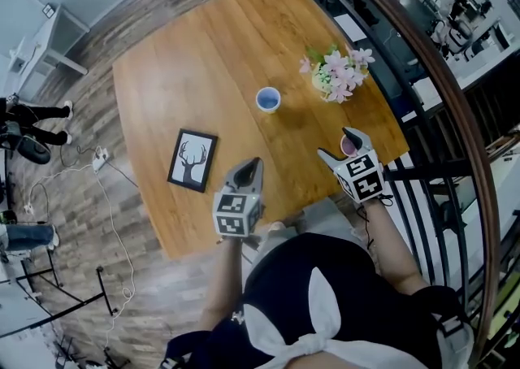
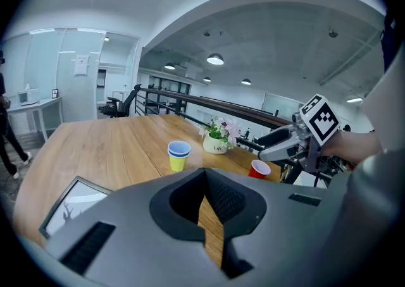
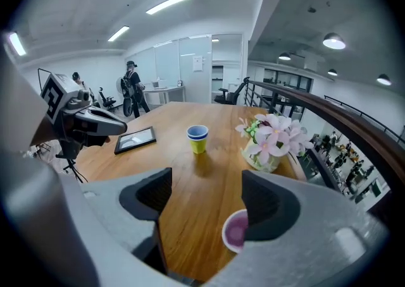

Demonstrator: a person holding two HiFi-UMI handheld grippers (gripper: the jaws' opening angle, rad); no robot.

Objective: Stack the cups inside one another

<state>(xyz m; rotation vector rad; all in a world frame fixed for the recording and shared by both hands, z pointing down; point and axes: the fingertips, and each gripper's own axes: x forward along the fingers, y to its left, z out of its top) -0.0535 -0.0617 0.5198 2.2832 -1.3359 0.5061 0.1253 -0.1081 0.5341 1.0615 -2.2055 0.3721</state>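
A blue cup nested in a yellow cup (image 1: 268, 99) stands upright mid-table; it also shows as the blue-and-yellow stack (image 2: 179, 155) (image 3: 197, 138). A red cup (image 1: 349, 146) stands near the table's right front edge. My right gripper (image 1: 341, 145) is open around it. In the right gripper view that red cup (image 3: 235, 229) sits low against the right finger (image 3: 269, 210), which partly hides it. The right gripper (image 3: 205, 184) has its jaws wide apart. My left gripper (image 1: 254, 164) hovers over the front of the table, shut and empty (image 2: 204, 175).
A pot of pink flowers (image 1: 337, 75) stands right of the stacked cups. A framed deer picture (image 1: 192, 160) lies flat at the left front. A railing (image 1: 455, 99) runs past the table's right edge. Office chairs and cables are on the floor to the left.
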